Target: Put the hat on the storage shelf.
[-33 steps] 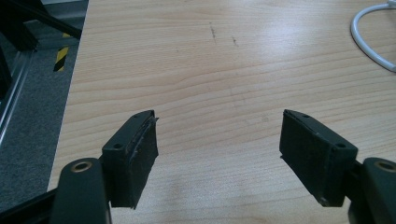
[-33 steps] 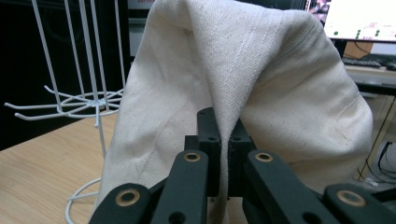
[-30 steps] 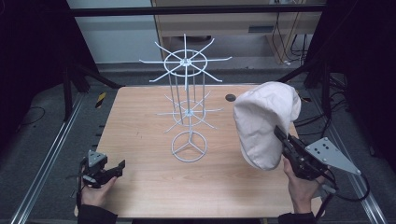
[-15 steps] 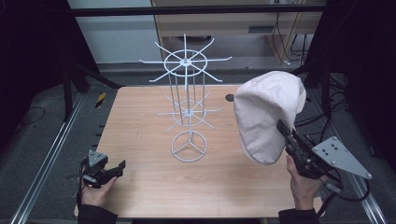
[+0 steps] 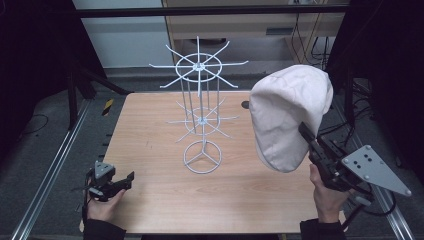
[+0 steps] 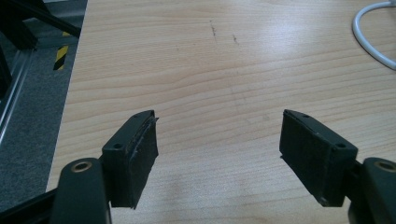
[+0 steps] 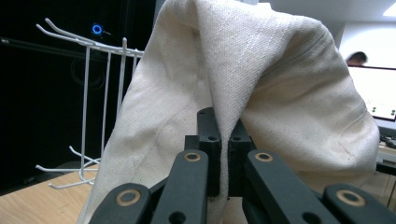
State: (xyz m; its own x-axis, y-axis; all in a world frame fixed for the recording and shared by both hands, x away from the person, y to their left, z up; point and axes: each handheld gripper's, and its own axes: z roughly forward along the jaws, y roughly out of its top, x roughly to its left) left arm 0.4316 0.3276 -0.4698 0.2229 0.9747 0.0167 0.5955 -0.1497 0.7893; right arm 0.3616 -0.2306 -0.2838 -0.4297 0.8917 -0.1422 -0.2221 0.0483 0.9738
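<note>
From the high view, a light wooden counter (image 5: 165, 150) sits among dark surroundings. Near its middle stands a white wire display rack (image 5: 200, 115), with a ring base, a thin upright post, and two tiers of spoke-like hooks. At the right side of the counter, the right gripper (image 5: 307, 137) holds a cream-coloured cloth hat (image 5: 290, 115) up in the air, well clear of the counter and to the right of the rack. The hat hangs open side down, with its rounded crown on top. At the near left corner, the left gripper (image 5: 122, 182) rests low over the counter in the person's hand, well apart from the rack.

In the left gripper view, the two black jaws stand wide apart with nothing between them. Bare wood grain lies beyond, and a curve of the rack's white ring base (image 6: 373, 35) shows at the upper right.

In the right gripper view, the jaws are pressed together on a fold of the cream hat (image 7: 261, 84), which drapes up and over them. The rack's white hooks and uprights (image 7: 93, 93) stand to the left, behind the hat.
</note>
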